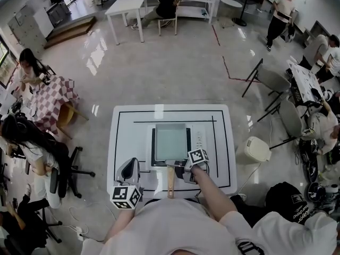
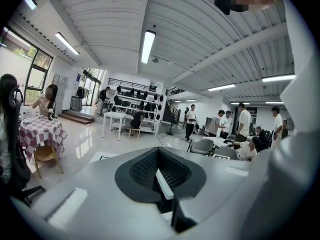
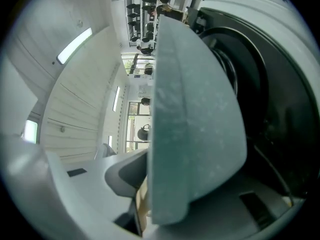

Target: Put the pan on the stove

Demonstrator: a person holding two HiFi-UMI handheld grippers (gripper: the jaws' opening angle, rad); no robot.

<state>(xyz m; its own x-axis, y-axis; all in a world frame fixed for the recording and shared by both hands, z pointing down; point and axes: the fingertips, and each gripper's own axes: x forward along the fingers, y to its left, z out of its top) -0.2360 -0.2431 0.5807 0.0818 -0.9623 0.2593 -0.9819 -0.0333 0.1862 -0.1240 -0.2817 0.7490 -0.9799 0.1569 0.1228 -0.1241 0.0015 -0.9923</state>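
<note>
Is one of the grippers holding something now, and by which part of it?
The right gripper holds the square pale green pan by its wooden handle, close to the pan body. The left gripper holds nothing.

Room setting. A glossy pale grey tiled floor (image 1: 159, 62), crossed by thin red tape lines (image 1: 226, 68), carries a white square table with black border lines (image 1: 226, 142) near its lower middle. A long white table (image 1: 125, 7) stands toward the floor's far edge, before a white shelf rack of dark round objects (image 2: 137, 96). A table under a pink-and-white chequered cloth (image 1: 53, 100) sits at the left edge, grey folding chairs (image 1: 273, 81) at the right. A ribbed white ceiling (image 2: 200, 29) bears long fluorescent tube lights (image 2: 148, 45); tall dark-framed windows (image 2: 35, 76) line the left wall.
</note>
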